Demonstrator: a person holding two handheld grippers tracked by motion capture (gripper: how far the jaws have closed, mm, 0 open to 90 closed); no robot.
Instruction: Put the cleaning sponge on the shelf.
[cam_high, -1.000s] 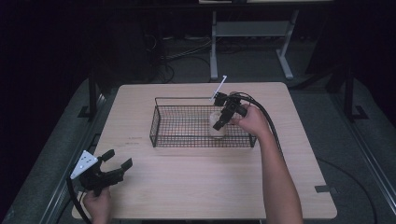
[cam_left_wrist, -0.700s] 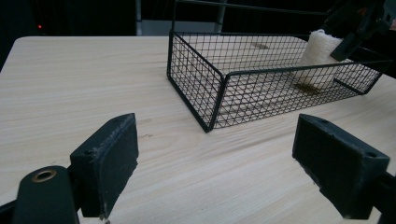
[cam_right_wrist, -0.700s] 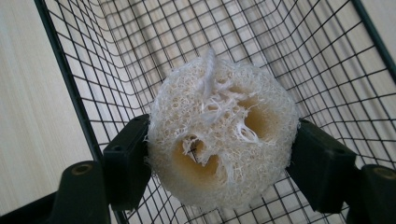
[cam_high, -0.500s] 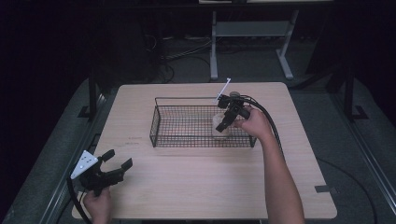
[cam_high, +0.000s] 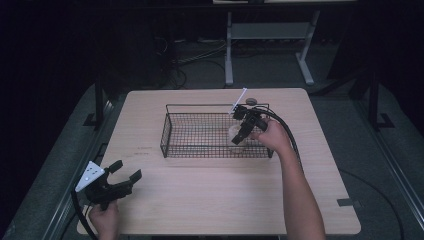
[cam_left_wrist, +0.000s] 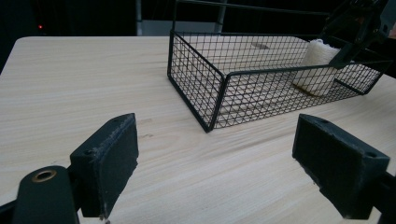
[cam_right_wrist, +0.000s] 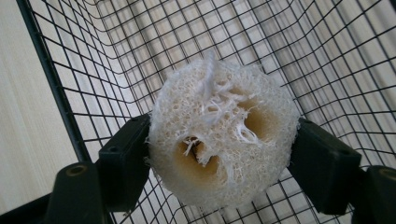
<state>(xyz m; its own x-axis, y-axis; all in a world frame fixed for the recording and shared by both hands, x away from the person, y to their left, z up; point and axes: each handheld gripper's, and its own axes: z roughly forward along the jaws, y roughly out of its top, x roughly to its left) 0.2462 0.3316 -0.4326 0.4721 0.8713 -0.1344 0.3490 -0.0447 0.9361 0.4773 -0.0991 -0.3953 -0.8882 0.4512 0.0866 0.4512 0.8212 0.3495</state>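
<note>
Hand-held gripper, right: reaches into the basket's right end w/ jaws either side of the loofah; they've just been opening, pads seem barely touching, grip easing. Hand-held gripper, left: jaws wide apart, nothing between, low over the near-left corner of the desk. Desk: pale wood, carries all items. Wire basket: black mesh, mid-desk. Loofah slice: pale, fibrous, approx. round, hollow channels through the middle; sits in the basket's right end. Handling (est.): very light, springy, rough-surfaced so unlikely to slip, not fragile. Best hold: opposite rims across the disc, gentle squeeze.
</note>
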